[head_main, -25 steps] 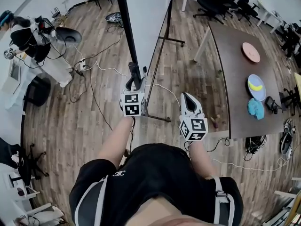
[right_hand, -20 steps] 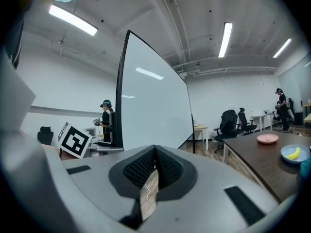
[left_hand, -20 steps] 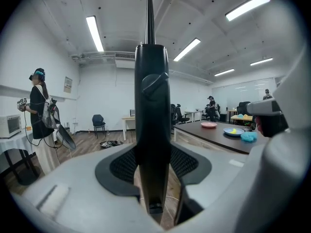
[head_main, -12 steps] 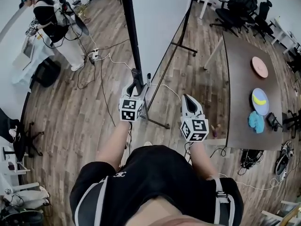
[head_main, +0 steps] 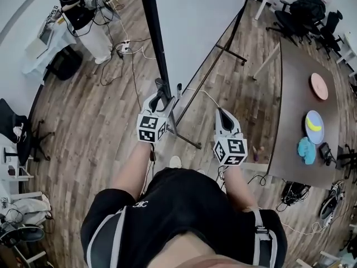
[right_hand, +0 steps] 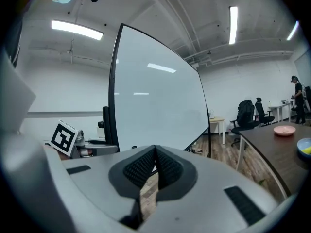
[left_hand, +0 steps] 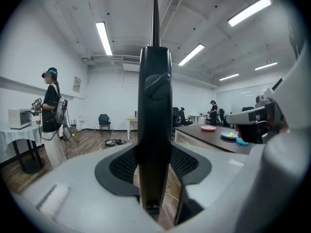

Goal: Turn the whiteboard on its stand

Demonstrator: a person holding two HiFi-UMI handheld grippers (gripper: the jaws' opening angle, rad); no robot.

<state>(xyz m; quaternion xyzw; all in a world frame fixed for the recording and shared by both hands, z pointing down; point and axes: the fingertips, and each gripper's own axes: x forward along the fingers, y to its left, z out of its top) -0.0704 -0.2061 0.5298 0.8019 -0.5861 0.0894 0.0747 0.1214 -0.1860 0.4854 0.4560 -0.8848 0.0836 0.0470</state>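
Whiteboard (head_main: 201,27) stood upright; left claw (head_main: 161,94) clenched its black frame post (head_main: 153,27); right claw (head_main: 221,114) closed, empty.

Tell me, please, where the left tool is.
Head view, left of centre: the left tool is shut on the black edge post of the whiteboard.

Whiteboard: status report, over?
Left gripper shut on whiteboard side post. Right gripper shut, empty, off the whiteboard. White cable on floor by stand foot.
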